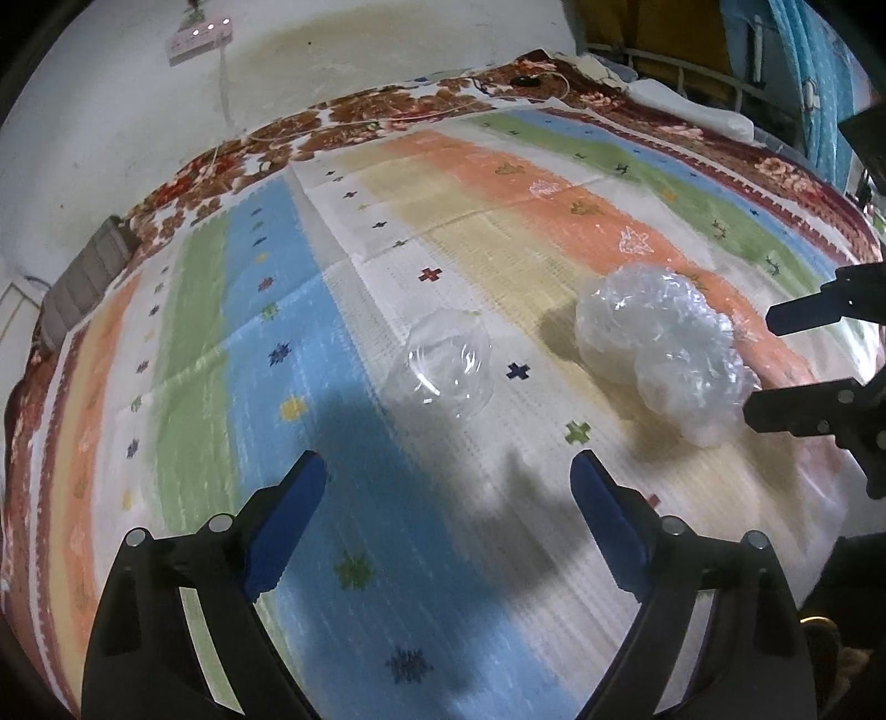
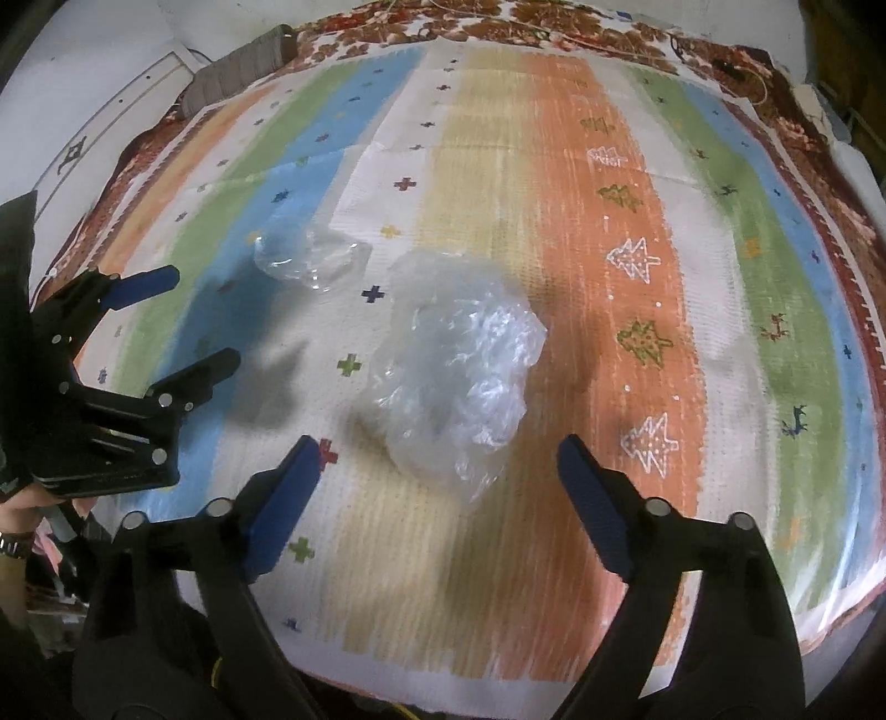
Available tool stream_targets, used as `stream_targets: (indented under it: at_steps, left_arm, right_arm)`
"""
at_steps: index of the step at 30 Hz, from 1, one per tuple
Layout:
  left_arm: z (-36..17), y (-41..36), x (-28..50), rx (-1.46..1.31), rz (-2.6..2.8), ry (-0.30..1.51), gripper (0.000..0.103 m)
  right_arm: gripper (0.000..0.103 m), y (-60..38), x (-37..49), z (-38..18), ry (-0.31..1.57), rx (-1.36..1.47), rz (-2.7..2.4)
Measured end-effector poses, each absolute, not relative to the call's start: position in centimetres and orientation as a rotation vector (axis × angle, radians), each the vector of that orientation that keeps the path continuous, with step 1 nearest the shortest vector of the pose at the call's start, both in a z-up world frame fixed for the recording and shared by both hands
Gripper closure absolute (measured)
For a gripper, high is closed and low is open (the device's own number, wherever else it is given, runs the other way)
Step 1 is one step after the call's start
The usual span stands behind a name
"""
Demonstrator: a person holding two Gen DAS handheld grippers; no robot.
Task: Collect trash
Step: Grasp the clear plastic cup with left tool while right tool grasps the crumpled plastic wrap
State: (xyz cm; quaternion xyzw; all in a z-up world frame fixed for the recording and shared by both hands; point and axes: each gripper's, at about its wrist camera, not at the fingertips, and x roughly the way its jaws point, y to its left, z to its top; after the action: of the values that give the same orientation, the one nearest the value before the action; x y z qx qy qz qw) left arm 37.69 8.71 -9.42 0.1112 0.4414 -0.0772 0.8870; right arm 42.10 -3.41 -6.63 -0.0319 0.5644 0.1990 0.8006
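Observation:
A crumpled clear plastic bag [image 1: 664, 349] lies on the striped cloth; it also shows in the right wrist view [image 2: 459, 376]. A clear plastic cup [image 1: 448, 371] lies on its side to the bag's left, seen again in the right wrist view [image 2: 315, 260]. My left gripper [image 1: 448, 471] is open and empty, just short of the cup. My right gripper [image 2: 432, 459] is open and empty, its jaws straddling the near end of the bag without touching it. The right gripper shows in the left wrist view [image 1: 758, 365] beside the bag, and the left gripper shows in the right wrist view [image 2: 205, 315].
The striped cloth [image 2: 498, 166] covers a bed with a red floral blanket [image 1: 387, 111] at its far edge. A power strip [image 1: 199, 39] hangs on the wall. A grey folded item [image 1: 88, 277] sits at the bed's left edge. A metal bed frame [image 1: 692, 72] stands at the far right.

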Motion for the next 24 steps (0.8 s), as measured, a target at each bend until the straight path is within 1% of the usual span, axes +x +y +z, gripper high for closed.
stream_targets:
  at_steps: [2, 5, 9, 14, 16, 18, 19, 21, 22, 24]
  left_arm:
    - [-9.5, 8.9, 38.1, 0.209, -0.162, 0.897, 0.015]
    - [-9.5, 9.3, 38.8, 0.16, -0.172, 0.872, 0.015]
    - [-10.1, 9.1, 39.9, 0.166, -0.166, 0.856, 0.015]
    - [-10.3, 8.9, 41.2, 0.141, -0.215, 0.841, 0.016]
    - [-10.3, 8.7, 41.8, 0.152, -0.218, 0.85, 0.018]
    - [-10.6, 8.5, 42.4, 0.172, -0.203, 0.859, 0.028]
    - [-10.9, 8.3, 42.7, 0.168, -0.205, 0.865, 0.031]
    - [-11.4, 8.1, 43.0, 0.176, -0.198, 0.875, 0.044]
    - [-11.6, 8.0, 43.1, 0.185, -0.191, 0.879, 0.048]
    - [-12.0, 7.6, 43.2, 0.216, -0.162, 0.879, 0.051]
  right_arm:
    - [0.027, -3.3, 42.7, -6.9, 1.214, -0.063, 0.425]
    - [0.027, -3.1, 43.3, -7.1, 1.217, -0.055, 0.416]
    - [0.028, -2.9, 44.3, -7.7, 1.236, -0.029, 0.421]
    - [0.048, -2.9, 45.2, -8.7, 1.256, -0.035, 0.422]
    - [0.051, -3.0, 45.5, -8.9, 1.253, -0.032, 0.428]
    - [0.056, -3.1, 45.5, -9.0, 1.247, -0.041, 0.436]
    - [0.057, -3.1, 45.5, -9.0, 1.244, -0.047, 0.441]
    - [0.059, -3.1, 45.3, -9.1, 1.24, -0.06, 0.449]
    - [0.059, -3.2, 45.2, -9.1, 1.24, -0.065, 0.45]
    - [0.061, -3.4, 45.2, -8.9, 1.236, -0.078, 0.451]
